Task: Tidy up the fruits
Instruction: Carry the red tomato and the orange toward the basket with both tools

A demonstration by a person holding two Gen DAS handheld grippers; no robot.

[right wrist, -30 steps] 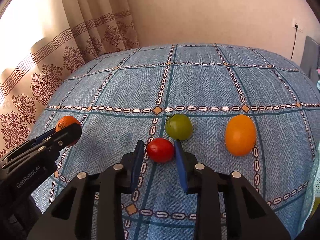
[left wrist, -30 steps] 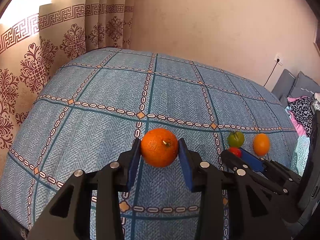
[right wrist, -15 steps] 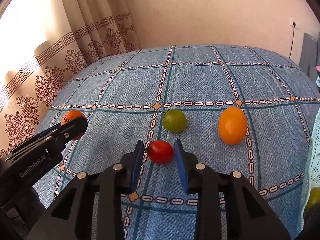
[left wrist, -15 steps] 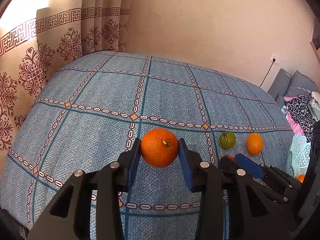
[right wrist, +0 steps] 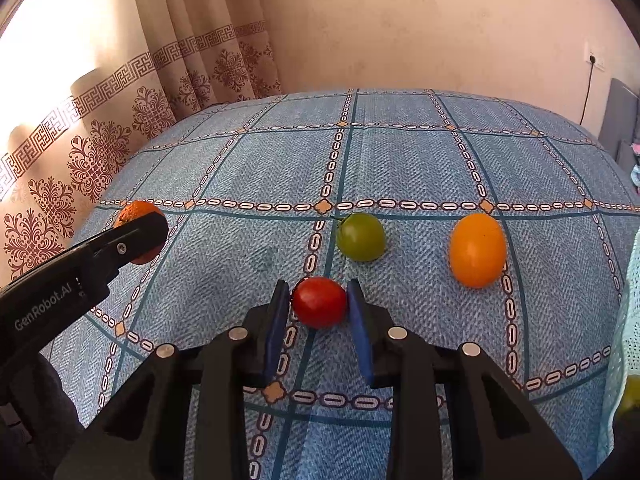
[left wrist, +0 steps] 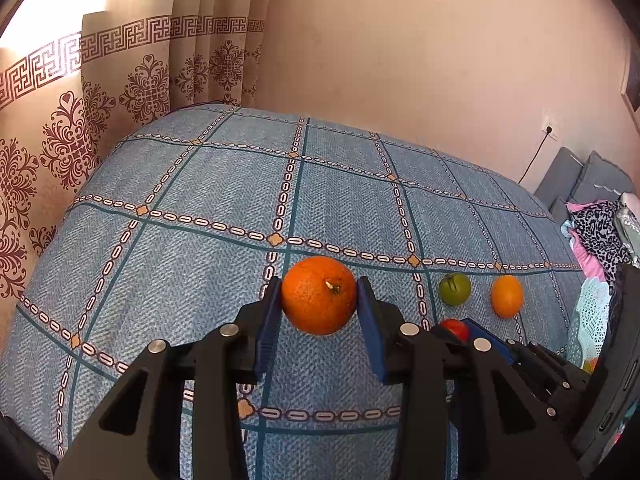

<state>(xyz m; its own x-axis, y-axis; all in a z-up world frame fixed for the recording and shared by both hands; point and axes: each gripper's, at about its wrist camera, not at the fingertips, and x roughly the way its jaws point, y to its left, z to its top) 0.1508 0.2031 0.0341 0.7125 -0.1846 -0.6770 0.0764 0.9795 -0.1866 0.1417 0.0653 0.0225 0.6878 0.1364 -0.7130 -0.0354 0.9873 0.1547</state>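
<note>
My left gripper is shut on a rough-skinned orange, held above the blue checked bedspread. My right gripper is shut on a small red tomato, also lifted off the bed. On the bedspread lie a green tomato and a smooth orange fruit, beyond and to the right of the red tomato. The left wrist view shows the same green tomato and orange fruit at right, with the red tomato partly hidden behind the right gripper. The orange peeks out behind the left gripper's finger.
A patterned curtain hangs along the bed's left side and a plain wall stands behind. Grey cushions and piled clothes sit at the far right. A light lace cloth covers the bed's right edge.
Both grippers have drawn back and up from the bed with their fruit; the green tomato and orange fruit on the bedspread now look farther away. Neither grip has changed.
</note>
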